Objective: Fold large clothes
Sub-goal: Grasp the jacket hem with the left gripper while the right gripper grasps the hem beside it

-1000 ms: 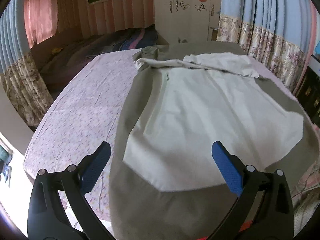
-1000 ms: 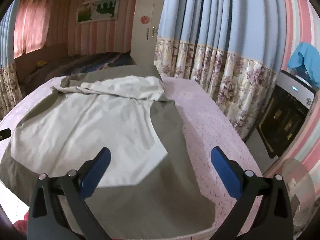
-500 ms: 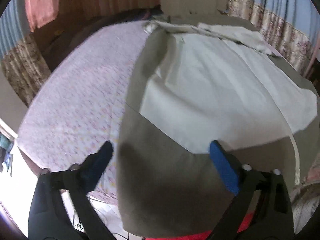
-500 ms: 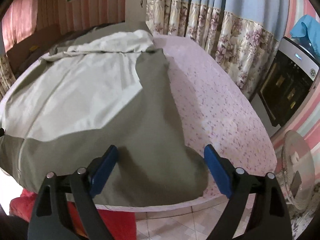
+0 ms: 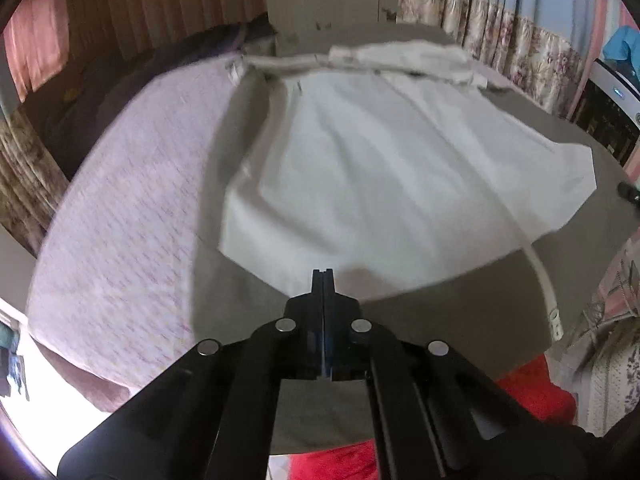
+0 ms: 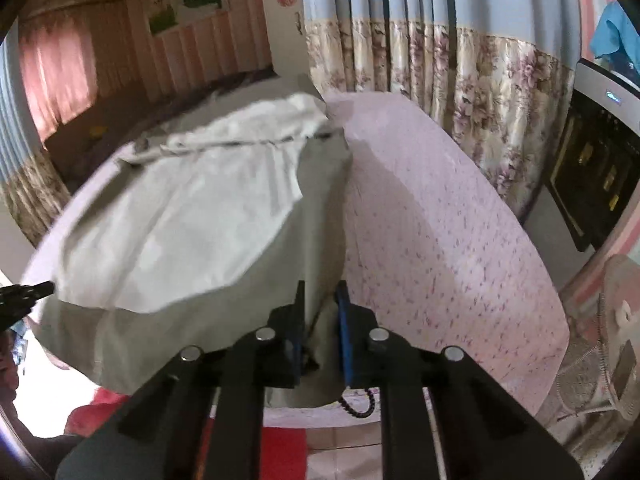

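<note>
A large olive-grey garment (image 5: 400, 184) with a white lining lies spread on a bed with a pink flowered sheet (image 5: 120, 208). My left gripper (image 5: 322, 274) is shut at the near left part of the garment, where white lining meets olive cloth. Creases in the lining run toward its tips. In the right wrist view the garment (image 6: 168, 232) reaches the near bed edge. There my right gripper (image 6: 320, 286) is closing on a bunched fold of olive cloth at the near right corner, its blue pads against the fold. Each gripper's tip shows at the edge of the other's view.
The sheet (image 6: 432, 248) is bare to the right of the garment. Flowered curtains (image 6: 480, 92), a dark cabinet (image 6: 592, 184) and a fan (image 6: 616, 320) stand beyond the bed's right side. Red cloth (image 5: 532, 384) lies below the near edge. A white strap (image 5: 544, 292) trails off the garment.
Both grippers went from wide open to closed and dropped toward the near hem. The olive cloth now bunches between the right jaws, and creases have appeared in the lining.
</note>
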Motion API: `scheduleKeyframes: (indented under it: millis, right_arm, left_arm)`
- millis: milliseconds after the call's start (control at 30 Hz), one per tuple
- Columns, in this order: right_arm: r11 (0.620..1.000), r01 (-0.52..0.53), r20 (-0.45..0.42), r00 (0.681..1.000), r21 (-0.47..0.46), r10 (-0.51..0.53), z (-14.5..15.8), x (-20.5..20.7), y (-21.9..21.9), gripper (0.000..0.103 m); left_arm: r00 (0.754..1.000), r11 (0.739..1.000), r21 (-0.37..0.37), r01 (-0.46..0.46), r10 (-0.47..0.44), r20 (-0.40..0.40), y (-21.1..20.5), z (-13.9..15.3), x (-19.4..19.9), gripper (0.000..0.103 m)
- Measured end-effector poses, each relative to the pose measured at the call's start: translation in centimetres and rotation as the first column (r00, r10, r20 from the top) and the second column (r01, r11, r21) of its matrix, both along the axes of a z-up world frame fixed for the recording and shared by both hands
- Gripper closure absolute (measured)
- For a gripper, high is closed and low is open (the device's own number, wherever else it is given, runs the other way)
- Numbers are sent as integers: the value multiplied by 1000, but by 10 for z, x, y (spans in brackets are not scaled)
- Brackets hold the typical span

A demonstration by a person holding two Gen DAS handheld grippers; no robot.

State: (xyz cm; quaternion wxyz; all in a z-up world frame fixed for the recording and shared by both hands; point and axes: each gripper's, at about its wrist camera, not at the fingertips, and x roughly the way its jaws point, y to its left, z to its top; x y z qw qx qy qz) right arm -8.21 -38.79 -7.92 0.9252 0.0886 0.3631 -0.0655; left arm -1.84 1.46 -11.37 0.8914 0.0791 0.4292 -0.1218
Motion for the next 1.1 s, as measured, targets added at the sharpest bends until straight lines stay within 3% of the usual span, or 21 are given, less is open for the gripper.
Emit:
scheduleKeyframes:
  millis: [67,100,133,167,200,333,400,500,567,600,633,700,733,800,900,1100]
  right_arm:
    - [1000,-7,12,1000,1,7,7,2,-1,89]
    - [1000,-8,6,1000,-6,8,7,5,0,89]
    - [1000,-9,-2,1000,-17,9,4,9,1,89]
    - [1000,-9,-9,1000,-18,8,2,13,1,89]
    - [1000,-7,-13,1000,-13,6,0,16,1,89]
    - [1000,-4,-22,1000,3,4,-1,18,-2,89]
    - [1000,-6,-29,1000,9,6,0,17,-3,89]
    - [1000,-3,-42,999,15,4,-2,17,-4,89]
    - [1000,-1,-52,999,21,2,-5,19,-5,89]
    - [1000,-4,-56,998,30,6,-6,19,-5,89]
    - [999,-5,-55,998,33,6,-7,19,-4,89]
    - [999,-7,-48,999,44,9,-5,19,-4,89]
    - [998,-8,-38,999,56,10,-3,18,-5,89]
    - [995,-13,-10,1000,96,14,4,15,-9,90]
    - [993,-23,40,999,113,18,17,14,-9,90]
    - [991,-91,197,978,102,70,68,38,-5,90]
  left_arm:
    - [999,999,0,-37,37,19,11,9,2,100]
    - [998,998,-5,-64,64,24,18,11,3,79]
    - [996,996,-7,-86,87,24,25,11,5,40]
    - [991,992,3,-127,126,35,34,9,6,25]
    - [988,989,5,-150,149,41,39,7,6,16]
    - [984,983,-35,-178,177,-16,52,-14,7,13]
    - [980,982,-14,-189,187,-68,54,-33,7,14]
    - [978,982,-79,-173,162,-130,59,-46,3,18]
    - [983,986,-82,-147,136,-124,56,-45,-2,29]
    - [985,987,-89,-133,121,-127,53,-43,-2,45]
    - [986,989,-89,-119,107,-130,50,-40,-2,72]
    - [984,988,-107,-116,99,-147,50,-37,0,93]
    - [982,984,-137,-117,94,-162,53,-34,2,97]
    - [979,970,-210,-124,85,-188,63,-21,9,100]
    - [991,958,-273,-87,55,-123,69,16,11,101]
    - [995,975,-223,-4,26,96,50,99,35,101]
